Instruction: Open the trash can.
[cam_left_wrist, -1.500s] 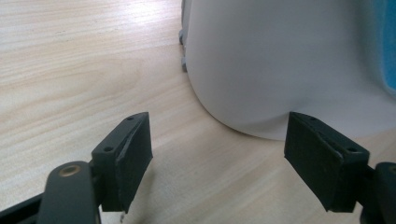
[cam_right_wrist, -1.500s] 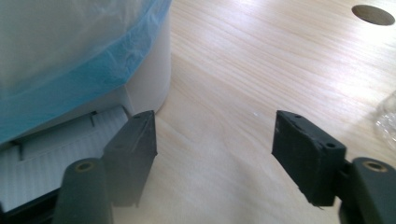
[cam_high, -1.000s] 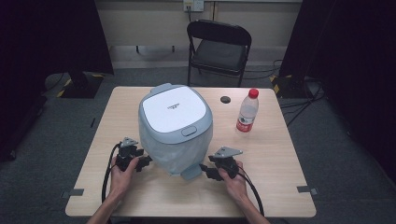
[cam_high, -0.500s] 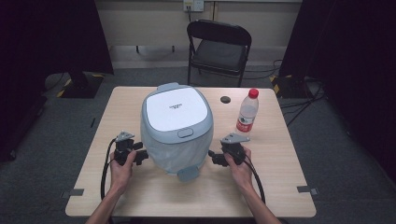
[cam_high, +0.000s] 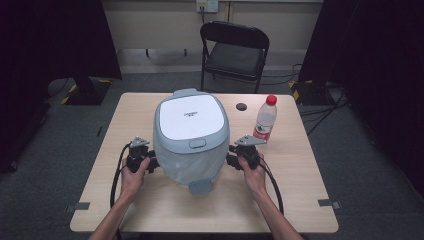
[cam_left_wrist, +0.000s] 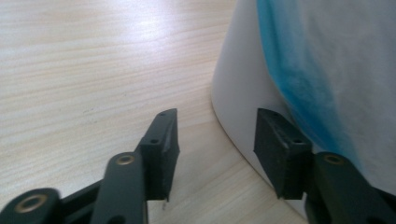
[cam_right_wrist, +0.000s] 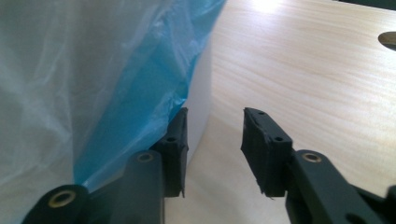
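A small dark brand mark sits on the white lid panel of the pedal bin (cam_high: 191, 134), near the panel's middle, too small to read. The water bottle (cam_high: 264, 120) just right of the bin wears a red label whose print is too blurred to read. No other lettering shows

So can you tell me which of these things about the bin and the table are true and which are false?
1. The bin has its lid closed. True.
2. The water bottle lies on its side. False: it stands upright.
3. The left gripper holds the bottle. False: its jaws are apart with nothing between them, beside the bin.
4. A blue bag hangs on the bin's side. True.
5. The folding chair stands behind the table. True.
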